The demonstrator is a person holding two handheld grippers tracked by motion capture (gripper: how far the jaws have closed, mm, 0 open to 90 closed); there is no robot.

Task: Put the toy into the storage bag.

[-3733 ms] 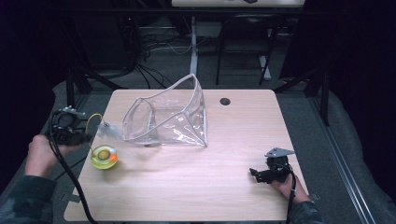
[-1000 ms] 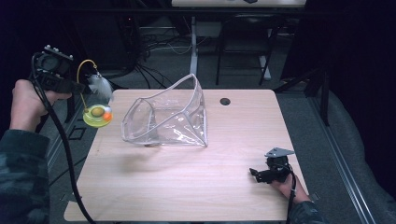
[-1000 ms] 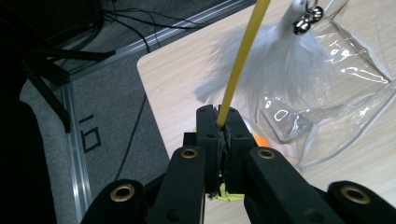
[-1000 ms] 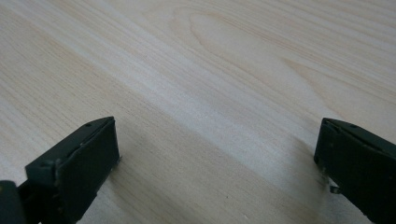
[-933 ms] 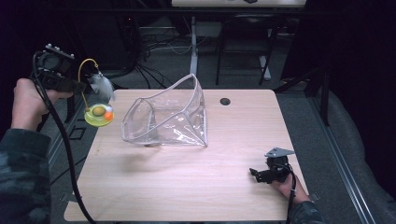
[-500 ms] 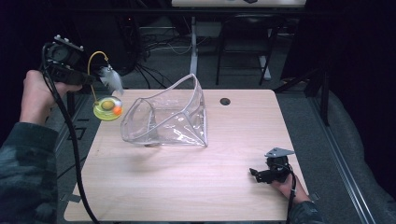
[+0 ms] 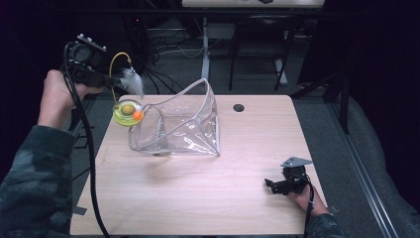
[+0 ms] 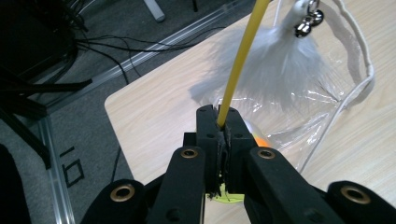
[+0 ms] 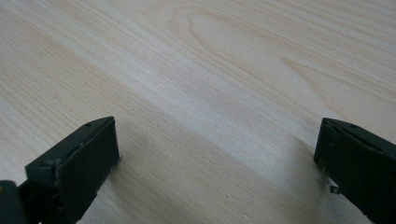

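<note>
A cat toy hangs from my left gripper, held up beyond the table's far left corner: a thin yellow rod, a white feather and a yellow-green disc with an orange ball. The disc hangs just at the left rim of a clear plastic bag, which lies on its side with its mouth facing left. In the left gripper view the jaws of the left gripper are shut on the yellow rod, with the feather and the bag beyond. My right gripper rests open on the table's near right part; its jaws stand wide over bare wood.
The wooden table has a black round grommet near its far edge. Cables and desk legs crowd the dark floor behind. The left gripper's black cable trails down past the table's left edge.
The toy, lying on the table at first, is lifted. Over the last second my left gripper carried it rightward and slightly up to the bag's mouth. The right gripper stayed still.
</note>
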